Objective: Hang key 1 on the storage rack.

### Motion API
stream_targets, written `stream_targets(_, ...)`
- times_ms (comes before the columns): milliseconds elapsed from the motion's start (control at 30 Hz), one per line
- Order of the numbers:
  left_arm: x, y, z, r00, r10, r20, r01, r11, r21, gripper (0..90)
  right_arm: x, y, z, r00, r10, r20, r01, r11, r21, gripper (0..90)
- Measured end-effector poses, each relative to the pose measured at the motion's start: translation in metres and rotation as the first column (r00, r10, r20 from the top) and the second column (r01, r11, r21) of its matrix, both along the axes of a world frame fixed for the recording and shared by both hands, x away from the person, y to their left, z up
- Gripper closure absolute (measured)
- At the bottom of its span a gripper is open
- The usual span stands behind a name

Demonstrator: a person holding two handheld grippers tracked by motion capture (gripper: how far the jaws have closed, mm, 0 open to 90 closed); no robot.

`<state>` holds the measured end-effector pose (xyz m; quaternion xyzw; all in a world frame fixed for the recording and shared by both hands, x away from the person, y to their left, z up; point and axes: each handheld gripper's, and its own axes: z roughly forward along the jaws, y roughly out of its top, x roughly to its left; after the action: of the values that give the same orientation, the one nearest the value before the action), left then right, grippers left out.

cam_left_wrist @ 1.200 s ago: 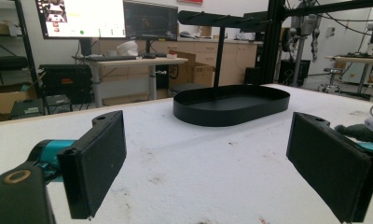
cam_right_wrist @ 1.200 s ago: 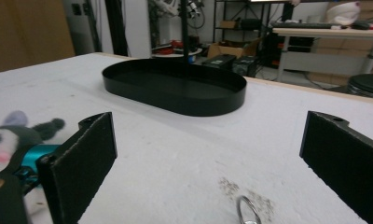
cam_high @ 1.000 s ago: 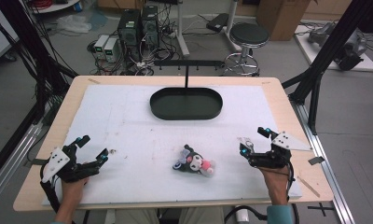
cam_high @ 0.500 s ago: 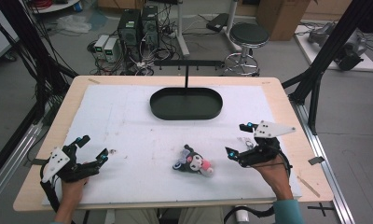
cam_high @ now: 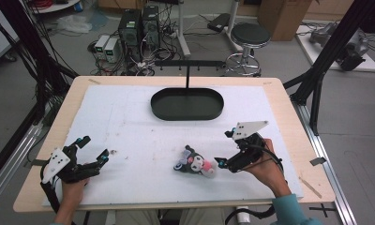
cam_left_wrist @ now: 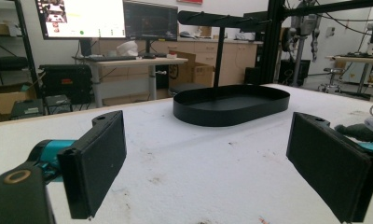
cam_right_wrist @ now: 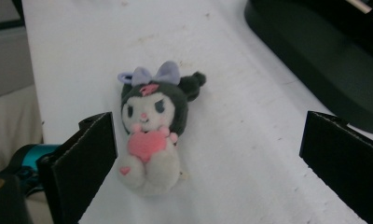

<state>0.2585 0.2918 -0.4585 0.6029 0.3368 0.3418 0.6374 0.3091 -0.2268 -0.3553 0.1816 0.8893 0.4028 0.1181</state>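
a small plush toy (cam_high: 197, 165) lies on the white mat (cam_high: 129, 122) that covers the counter (cam_high: 288, 112), on the person's side of the black oval tray (cam_high: 187, 104) and a little to the right of the tray's middle. the toy has a dark head with a lilac bow, a pale face and body, and a pink heart on its front; in the right gripper view (cam_right_wrist: 151, 126) it lies on its back with the head pointing away from the camera.

the right gripper (cam_high: 225, 154) is just to the right of the toy, tilted over toward it, with its jaws spread wide. in the right gripper view (cam_right_wrist: 208, 154) the toy sits between the two black jaws, close beside the left-hand one and well apart from the other; neither jaw is seen touching it. a dark edge of the tray shows in the upper right corner of that view (cam_right_wrist: 315, 60).

the left gripper (cam_high: 93, 152) is well to the left of the toy, near the front left corner of the mat, held in the person's left hand (cam_high: 73, 190). its jaws also stand wide apart with nothing between them; in the left gripper view (cam_left_wrist: 208, 158) they frame bare mat, with the tray (cam_left_wrist: 231, 105) beyond them and a black post with a crossbar (cam_left_wrist: 219, 32) rising behind the tray.
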Motion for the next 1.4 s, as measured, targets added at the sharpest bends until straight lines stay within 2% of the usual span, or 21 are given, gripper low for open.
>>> stream_targets(200,0.0,0.0,0.0,1.0,0.0,0.0,0.0,1.0,-0.001,12.4,-0.001,0.016,-0.009,0.9979,0.044,-0.046,-0.048,0.996,-0.071,3.2)
stream_targets(233,0.0,0.0,0.0,1.0,0.0,0.0,0.0,1.0,-0.001,12.4,-0.001,0.016,-0.009,0.9979,0.044,-0.046,-0.048,0.996,-0.071,3.2)
stream_targets(300,0.0,0.0,0.0,1.0,0.0,0.0,0.0,1.0,0.0,12.4,-0.001,0.023,-0.013,0.9963,0.056,-0.065,-0.063,0.991,-0.116,3.2)
stream_targets(467,0.0,0.0,0.0,1.0,-0.001,0.001,0.001,1.0,0.001,12.4,-0.002,0.03,-0.02,0.9934,0.076,-0.086,-0.089,0.985,-0.151,3.2)
stream_targets(533,0.0,0.0,0.0,1.0,-0.001,0.002,0.001,1.0,0.002,12.4,-0.003,0.036,-0.025,0.991,0.084,-0.105,-0.102,0.978,-0.182,3.2)
stream_targets(700,0.0,0.0,0.0,1.0,0.0,0.003,0.0,1.0,0.001,12.4,-0.003,0.041,-0.03,0.9886,0.088,-0.122,-0.111,0.974,-0.199,3.7)
stream_targets(767,0.0,0.0,0.0,1.0,0.0,0.003,0.0,1.0,0.002,12.4,-0.003,0.045,-0.033,0.9858,0.092,-0.141,-0.122,0.968,-0.22,4.6)
stream_targets(933,0.0,0.0,0.0,1.0,0.0,0.003,0.0,1.0,0.002,12.4,-0.001,0.049,-0.037,0.9847,0.093,-0.148,-0.127,0.962,-0.243,5.0)
stream_targets(1000,0.0,0.0,0.0,1.0,0.0,0.003,0.0,1.0,0.002,12.4,-0.001,0.051,-0.04,0.983,0.086,-0.162,-0.128,0.954,-0.27,6.3)
stream_targets(1067,0.0,0.0,0.0,1.0,0.0,0.003,0.0,1.0,0.002,12.4,-0.001,0.052,-0.041,0.9816,0.082,-0.173,-0.129,0.951,-0.282,9.5)
stream_targets(1100,0.0,0.0,0.0,1.0,0.0,0.003,0.0,1.0,0.002,12.4,0.0,0.052,-0.041,0.9811,0.077,-0.177,-0.126,0.951,-0.283,14.7)
stream_targets(1200,0.0,0.0,0.0,1.0,0.0,0.004,0.0,1.0,0.002,12.4,0.001,0.052,-0.043,0.9786,0.08,-0.19,-0.131,0.953,-0.273,16.0)
stream_targets(1233,0.0,0.0,0.0,1.0,0.0,0.003,0.0,1.0,0.002,12.4,0.002,0.053,-0.044,0.9789,0.074,-0.191,-0.128,0.948,-0.292,16.1)
stream_targets(1400,0.0,0.0,0.0,1.0,0.0,0.003,0.0,1.0,0.001,12.4,0.002,0.056,-0.047,0.975,0.07,-0.211,-0.136,0.939,-0.316,19.5)
